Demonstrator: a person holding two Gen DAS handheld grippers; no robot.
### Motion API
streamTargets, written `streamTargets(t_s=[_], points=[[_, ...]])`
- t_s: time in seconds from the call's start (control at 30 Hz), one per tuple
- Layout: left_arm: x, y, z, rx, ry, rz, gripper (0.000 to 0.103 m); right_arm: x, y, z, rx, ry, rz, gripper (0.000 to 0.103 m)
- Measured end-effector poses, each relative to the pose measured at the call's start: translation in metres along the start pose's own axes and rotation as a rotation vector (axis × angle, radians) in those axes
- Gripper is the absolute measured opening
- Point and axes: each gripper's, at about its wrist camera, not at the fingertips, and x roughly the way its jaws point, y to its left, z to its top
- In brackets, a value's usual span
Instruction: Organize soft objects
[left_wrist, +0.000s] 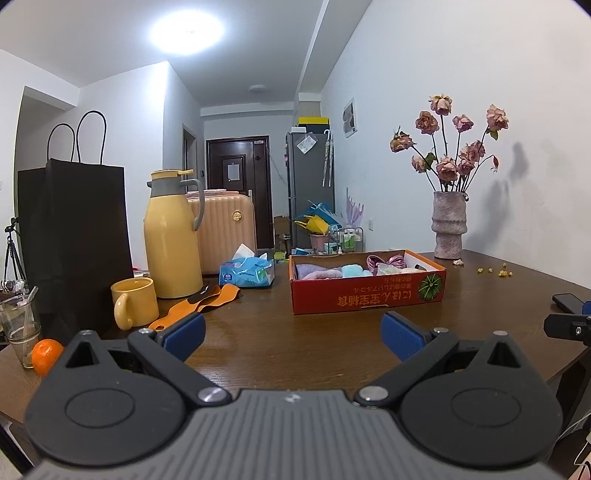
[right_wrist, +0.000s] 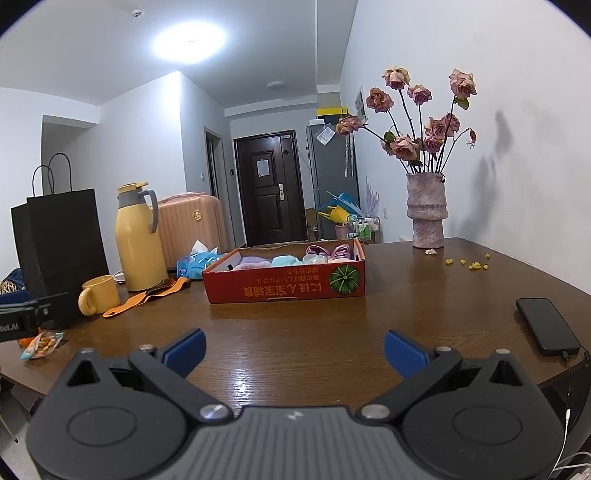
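Observation:
A red cardboard box (left_wrist: 365, 295) (right_wrist: 284, 288) stands on the brown table, far from both grippers. It holds soft items: a lilac towel (left_wrist: 312, 271) (right_wrist: 253, 261), a light blue cloth (left_wrist: 354, 270) (right_wrist: 284, 260) and pink-purple satin pieces (left_wrist: 384, 262) (right_wrist: 328, 252). An orange strap (left_wrist: 201, 301) (right_wrist: 147, 293) lies left of the box. My left gripper (left_wrist: 293, 338) is open and empty above the table's near edge. My right gripper (right_wrist: 294, 350) is open and empty, to the right of the left one.
A yellow thermos (left_wrist: 171, 236) (right_wrist: 138, 236), yellow mug (left_wrist: 133, 306) (right_wrist: 98, 293), black paper bag (left_wrist: 74, 236) (right_wrist: 61, 236), tissue pack (left_wrist: 245, 271), glass (left_wrist: 20, 325) and orange (left_wrist: 46, 354) stand left. A vase of dried roses (left_wrist: 448, 225) (right_wrist: 426, 216) stands back right. A phone (right_wrist: 546, 325) lies right.

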Motion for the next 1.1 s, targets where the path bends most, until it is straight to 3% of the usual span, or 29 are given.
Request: streamTargets(t_s=[1.1], points=[[-0.0004,0.0013,0.0003,0.002,-0.005,-0.010,0.103,-0.0039,0.0006,0.0002,0.000,-0.031,0.001,0.103]])
